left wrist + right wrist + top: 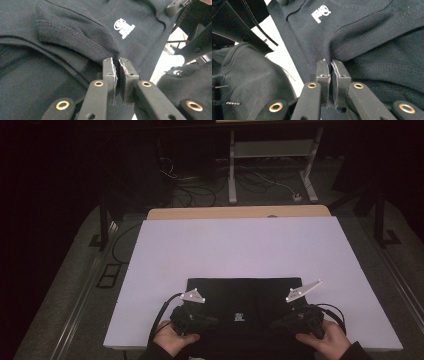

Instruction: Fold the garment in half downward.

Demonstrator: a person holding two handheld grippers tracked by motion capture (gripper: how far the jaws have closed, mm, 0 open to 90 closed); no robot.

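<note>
Black garment (245, 302) flat on white board (235, 245), near edge, long axis across table, small white logo (238, 316) at centre. Left gripper (192, 320) at near-left corner, right gripper (295, 319) at near-right, one each side of logo, about equally near (neither favoured). Both pressed together, each pinching fold of dark fabric: stitched ribbed edge (75, 37) at left pads, seam fold (362, 47) at right. Judged next: lift both corners together, away from body, along short axis.
</note>
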